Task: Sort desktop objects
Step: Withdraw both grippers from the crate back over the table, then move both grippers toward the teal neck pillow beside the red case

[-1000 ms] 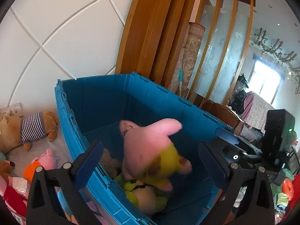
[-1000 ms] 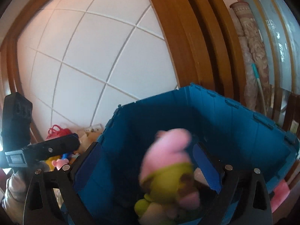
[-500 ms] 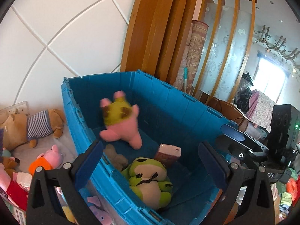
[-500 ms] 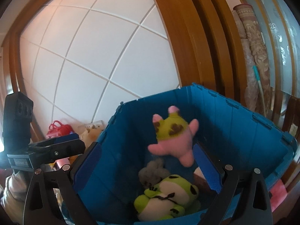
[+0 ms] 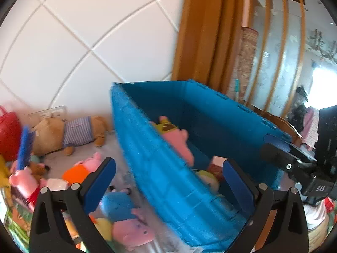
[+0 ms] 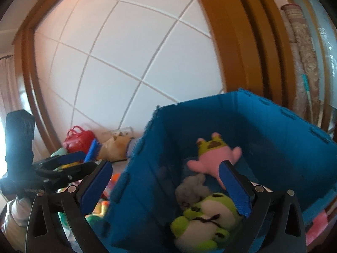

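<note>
A: Left gripper (image 5: 168, 178) state?
B: Fingers spread wide, nothing between the pads. It straddles the near wall of the blue crate (image 5: 160, 168); the left finger is outside the crate, the right finger over its inside.

A: Right gripper (image 6: 165, 181)?
B: Also spread wide and empty. Same straddle: left finger outside the crate (image 6: 134, 189), right finger over the inside.

A: Where is the pink star toy (image 6: 212, 158)?
B: Inside the crate, lying against the back part of the floor, yellow-green shorts uppermost. Right wrist view: at 1 o'clock from the gripper's midpoint, just beyond the right fingertip, apart from it. Left wrist view: the pink star toy (image 5: 177, 139) is at 12 o'clock from the gripper, partly hidden by the crate wall.

A: Other contents?
B: A green frog toy (image 6: 206, 219) at the near end, below the right finger; a grey plush (image 6: 192, 187) between frog and star.

A: Outside the crate?
B: On the counter (image 5: 59, 160) at 9 to 10 o'clock: brown bear in a striped shirt (image 5: 69, 131), red bag (image 5: 8, 135), pink pig in orange (image 5: 84, 169). Image blurred; finer detail unreadable.
</note>
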### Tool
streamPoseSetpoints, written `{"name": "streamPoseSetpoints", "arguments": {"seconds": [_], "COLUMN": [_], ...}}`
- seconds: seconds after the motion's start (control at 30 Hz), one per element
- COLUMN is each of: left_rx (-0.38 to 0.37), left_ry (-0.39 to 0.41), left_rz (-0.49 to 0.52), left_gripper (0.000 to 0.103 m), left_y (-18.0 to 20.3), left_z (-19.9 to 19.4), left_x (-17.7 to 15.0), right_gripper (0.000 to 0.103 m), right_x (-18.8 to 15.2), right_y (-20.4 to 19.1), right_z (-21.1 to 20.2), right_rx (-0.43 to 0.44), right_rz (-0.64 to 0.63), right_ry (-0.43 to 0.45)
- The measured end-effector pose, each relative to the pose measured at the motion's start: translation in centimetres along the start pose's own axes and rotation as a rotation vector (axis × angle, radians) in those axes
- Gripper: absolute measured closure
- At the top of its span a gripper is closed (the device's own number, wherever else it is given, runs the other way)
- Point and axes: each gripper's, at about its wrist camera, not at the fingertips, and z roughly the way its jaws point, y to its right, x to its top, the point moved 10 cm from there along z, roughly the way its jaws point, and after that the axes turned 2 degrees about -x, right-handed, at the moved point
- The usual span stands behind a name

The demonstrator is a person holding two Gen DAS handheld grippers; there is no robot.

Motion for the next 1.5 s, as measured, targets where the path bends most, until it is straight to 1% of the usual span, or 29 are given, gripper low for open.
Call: {"name": "streamPoseSetpoints", "arguments": {"seconds": [0.13, 0.27, 0.43, 0.57, 0.7, 0.93, 1.03, 1.27, 1.4, 1.5], "left_rx": [0.057, 0.116, 0.186, 0.223, 0.256, 0.302, 0.319, 0.380, 0.456, 0.517], "left_ry": [0.005, 0.010, 0.014, 0.023, 0.019, 0.006, -0.005, -0.038, -0.061, -0.072], "left_rz": [-0.039, -0.066, -0.095, -0.131, -0.163, -0.196, -0.209, -0.265, -0.294, -0.330], "left_gripper": [0.000, 0.000, 0.000, 0.000, 0.000, 0.000, 0.000, 0.000, 0.000, 0.000], "left_y": [-3.1, -6.3, -10.8, -14.9, -19.2, -26.3, -29.2, -35.7, -39.5, -41.9], "left_z": [-1.4, -3.0, -5.6, -7.9, -10.2, -14.3, -15.8, -18.8, -20.6, -21.9], "left_x": [-1.0, -2.3, -4.0, -5.3, -6.9, -10.3, -11.9, -15.9, -18.5, -20.3], "right_gripper": [0.001, 0.001, 0.001, 0.001, 0.001, 0.001, 0.001, 0.001, 0.000, 0.000], "right_x": [0.0, 0.0, -0.5, -1.2, -2.5, -5.9, -7.5, -11.1, -12.8, -13.5], "right_y": [-2.3, -5.5, -10.7, -14.9, -19.8, -27.5, -30.2, -35.1, -36.7, -37.1], "right_z": [1.5, 2.8, 4.4, 5.6, 7.0, 9.8, 11.0, 13.4, 15.1, 16.6], "right_rx": [0.047, 0.100, 0.157, 0.189, 0.201, 0.222, 0.228, 0.237, 0.233, 0.243], "right_rz": [-0.029, -0.064, -0.105, -0.145, -0.196, -0.231, -0.238, -0.232, -0.247, -0.255], "right_ry": [-0.013, -0.024, -0.040, -0.053, -0.081, -0.138, -0.162, -0.217, -0.243, -0.264]}}
